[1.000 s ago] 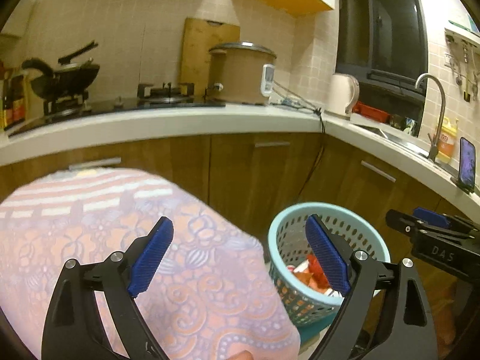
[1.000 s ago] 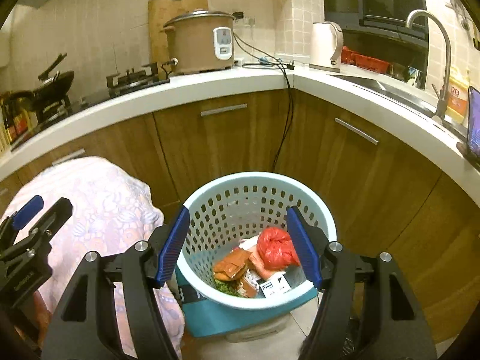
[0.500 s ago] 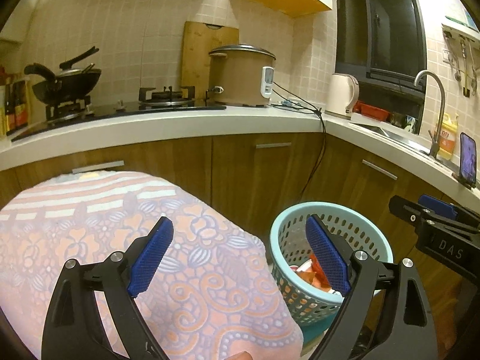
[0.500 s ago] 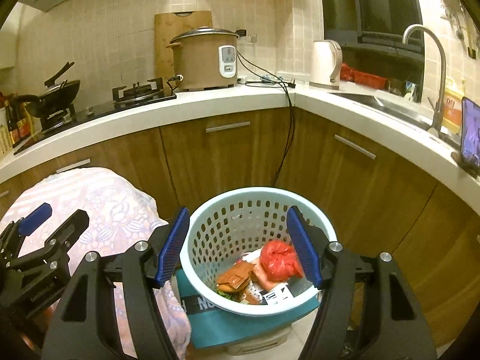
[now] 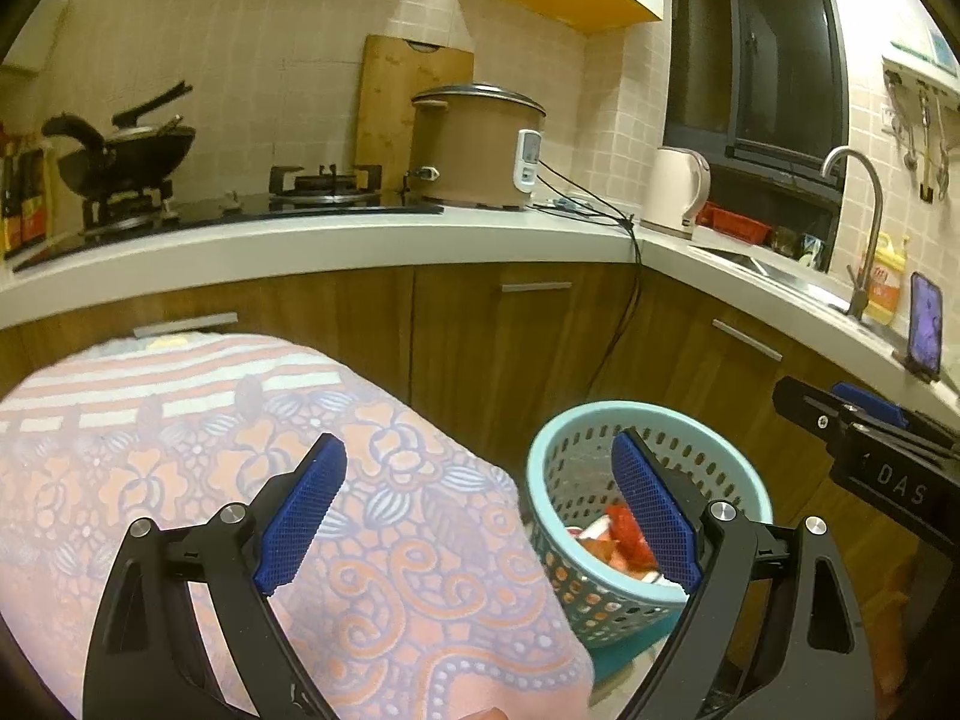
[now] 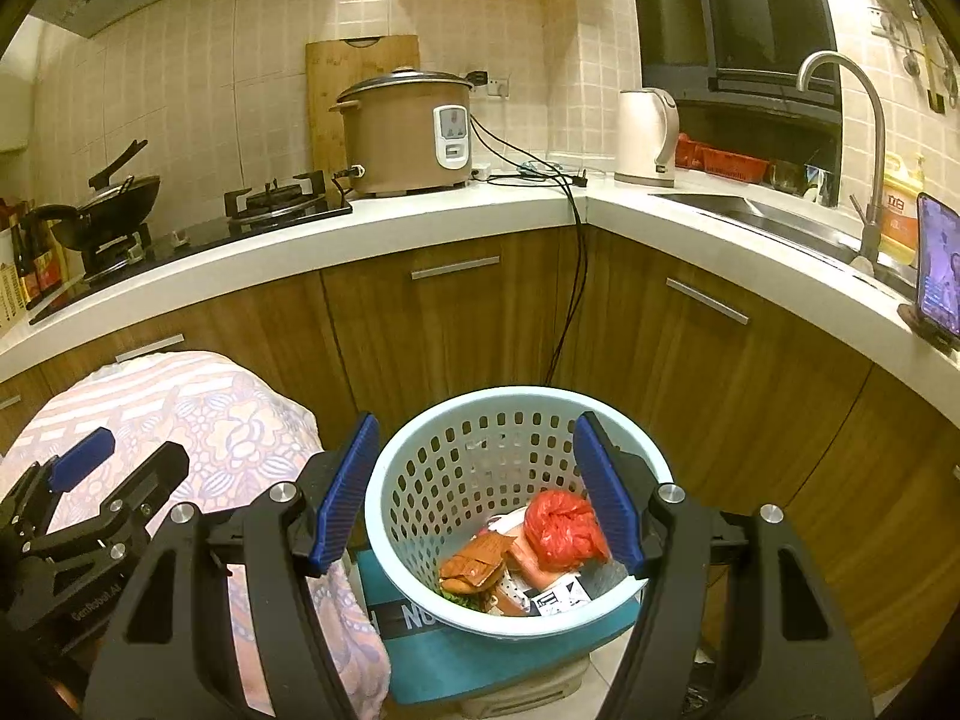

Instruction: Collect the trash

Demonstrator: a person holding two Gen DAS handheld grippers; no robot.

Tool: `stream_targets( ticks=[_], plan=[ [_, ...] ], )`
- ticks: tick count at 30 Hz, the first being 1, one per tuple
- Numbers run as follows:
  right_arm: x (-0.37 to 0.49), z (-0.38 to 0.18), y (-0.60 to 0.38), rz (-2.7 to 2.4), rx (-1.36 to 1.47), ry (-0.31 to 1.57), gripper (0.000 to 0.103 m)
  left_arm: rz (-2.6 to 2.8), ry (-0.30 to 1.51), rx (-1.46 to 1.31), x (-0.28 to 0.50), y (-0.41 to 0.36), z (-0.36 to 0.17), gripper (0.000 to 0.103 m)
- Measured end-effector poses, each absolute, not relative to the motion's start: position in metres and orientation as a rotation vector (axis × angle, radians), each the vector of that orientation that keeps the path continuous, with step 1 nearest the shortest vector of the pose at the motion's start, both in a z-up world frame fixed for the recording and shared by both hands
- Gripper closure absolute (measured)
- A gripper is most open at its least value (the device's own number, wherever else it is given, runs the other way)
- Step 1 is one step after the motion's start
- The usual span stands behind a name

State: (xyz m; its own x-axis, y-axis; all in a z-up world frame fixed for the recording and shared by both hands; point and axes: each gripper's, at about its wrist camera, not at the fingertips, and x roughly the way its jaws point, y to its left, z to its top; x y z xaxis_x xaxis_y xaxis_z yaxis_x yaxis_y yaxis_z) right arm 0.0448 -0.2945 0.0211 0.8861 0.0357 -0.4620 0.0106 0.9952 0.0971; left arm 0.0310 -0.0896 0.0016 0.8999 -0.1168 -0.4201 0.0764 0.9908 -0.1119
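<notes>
Kitchen cupboards of brown wood [image 6: 456, 324] run round a corner, with a white tabletop [image 6: 420, 222] on top of them.

Closest to us, the right gripper [image 6: 474, 489] has its jaws wide apart and holds nothing. It hangs over a light blue basket [image 6: 420, 450] full of holes. The basket sits on a darker blue box [image 6: 432, 660] on the floor, and its round rim shows right between the two blue jaws. Down in the basket lies the trash: a red bag [image 6: 561, 528] on the right side close to the right jaw, a brown wrapper [image 6: 474, 564] to its left, and a white paper with black print [image 6: 555, 594] at the near edge.

The left gripper [image 5: 477, 507] is to the left of the basket. Its jaws are wide apart too, and hold nothing. Under it is a pink flowered cloth [image 5: 180, 450] draped over something rounded. In the left view the basket [image 5: 555, 450] lies behind the right jaw, not between the two.

Farther back, on the tabletop, stand a brown rice cooker [image 6: 402, 132] with a wooden board [image 6: 336, 78] behind it, a gas stove [image 6: 276, 204] and a black wok [image 6: 114, 204] near the left end. A white kettle [image 6: 648, 135] stands in the corner. Along the right edge are a sink with a tap [image 6: 852, 120], a yellow bottle [image 6: 897, 210] and a phone [image 6: 936, 264] standing up.
</notes>
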Motion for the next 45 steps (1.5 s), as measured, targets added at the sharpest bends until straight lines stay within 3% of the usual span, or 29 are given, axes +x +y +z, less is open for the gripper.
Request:
stream_targets(
  ticks=[45],
  plan=[
    [0.0504,0.0137,-0.2903,0.024,0.098,0.503,0.04,-0.099,0.454,-0.108,0.0338,-0.086,0.0003,0.015]
  ],
)
